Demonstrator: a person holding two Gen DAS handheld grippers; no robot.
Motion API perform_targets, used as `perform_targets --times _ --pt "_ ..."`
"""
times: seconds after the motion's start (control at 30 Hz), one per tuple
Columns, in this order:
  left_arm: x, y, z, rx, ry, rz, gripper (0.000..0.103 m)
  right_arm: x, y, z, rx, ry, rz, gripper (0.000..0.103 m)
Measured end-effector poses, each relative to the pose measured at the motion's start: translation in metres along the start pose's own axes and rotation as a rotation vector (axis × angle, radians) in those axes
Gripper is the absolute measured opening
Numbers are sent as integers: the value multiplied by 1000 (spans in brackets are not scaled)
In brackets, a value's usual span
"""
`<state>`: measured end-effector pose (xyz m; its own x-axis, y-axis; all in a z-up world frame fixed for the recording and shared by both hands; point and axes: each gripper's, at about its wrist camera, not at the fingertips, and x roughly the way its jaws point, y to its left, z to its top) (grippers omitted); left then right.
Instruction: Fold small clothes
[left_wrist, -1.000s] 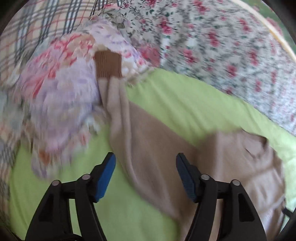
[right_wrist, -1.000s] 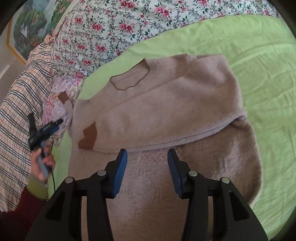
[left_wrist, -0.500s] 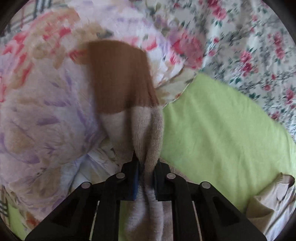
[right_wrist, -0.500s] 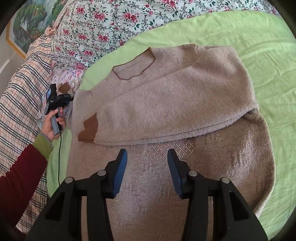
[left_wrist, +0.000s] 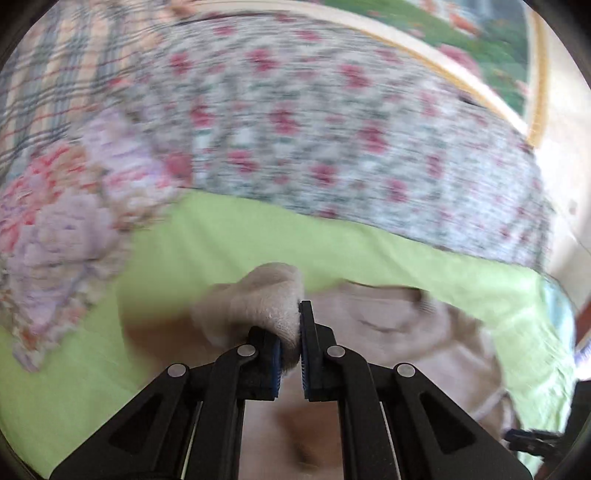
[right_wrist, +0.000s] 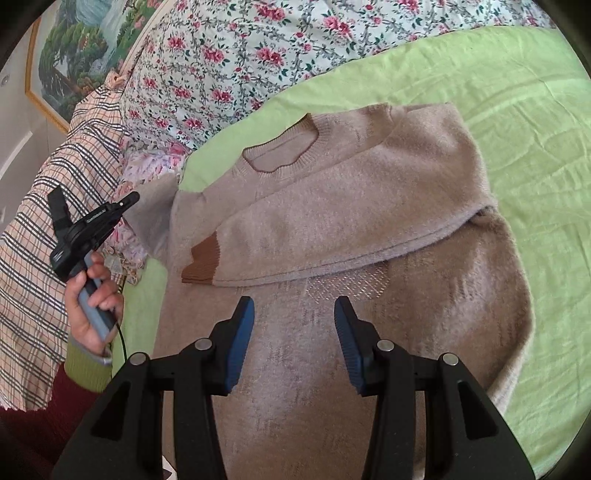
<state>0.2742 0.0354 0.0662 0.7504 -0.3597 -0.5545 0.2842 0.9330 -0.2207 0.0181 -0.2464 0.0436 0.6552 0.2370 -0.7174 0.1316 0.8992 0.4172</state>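
A framed landscape painting (right_wrist: 70, 62) hangs far left above a plaid blanket (right_wrist: 33, 258) and a floral quilt (right_wrist: 236, 55). A green sheet (right_wrist: 535, 147) covers the bed. On it lies the beige sweater (right_wrist: 332, 229), one brown-cuffed sleeve (right_wrist: 314, 243) folded across its chest. At left, the left gripper (left_wrist: 290, 343) is clamped tight on the other sleeve (left_wrist: 266, 299). The right gripper (right_wrist: 293, 321) hovers near, half open, empty.
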Motion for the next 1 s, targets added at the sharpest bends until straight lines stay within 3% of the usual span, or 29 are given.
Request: perform_targets --times 0.13,0.23,0.33,0.47,0.5,0.6,0.67,0.83,0.93,1.0 --pt "10 -72 -25 91 33 -90 7 -11 -15 -1 38 -30 -12 47" --pt "35 -120 -53 143 99 -127 7 -15 -29 2 73 -50 -25 47" --pt "79 -141 -80 185 209 -124 9 -16 -41 5 97 -56 -44 47" --pt "110 -152 -113 224 325 -114 22 -12 -43 12 89 -46 -55 47" --pt "108 -151 -116 224 334 -121 27 -10 -40 13 77 -46 -47 47" --pt "85 -142 -124 225 317 -122 56 -2 -27 16 34 -39 -56 47" --pt "69 -131 -128 229 300 -103 63 7 -16 19 2 -31 -57 47" --pt "24 -74 -129 174 282 -33 64 38 19 26 -117 -1 -54 47" --pt "9 -30 -127 112 263 74 64 60 46 30 -238 15 -73 47" --pt "5 1 -125 85 249 215 64 80 65 32 -340 31 -104 58"
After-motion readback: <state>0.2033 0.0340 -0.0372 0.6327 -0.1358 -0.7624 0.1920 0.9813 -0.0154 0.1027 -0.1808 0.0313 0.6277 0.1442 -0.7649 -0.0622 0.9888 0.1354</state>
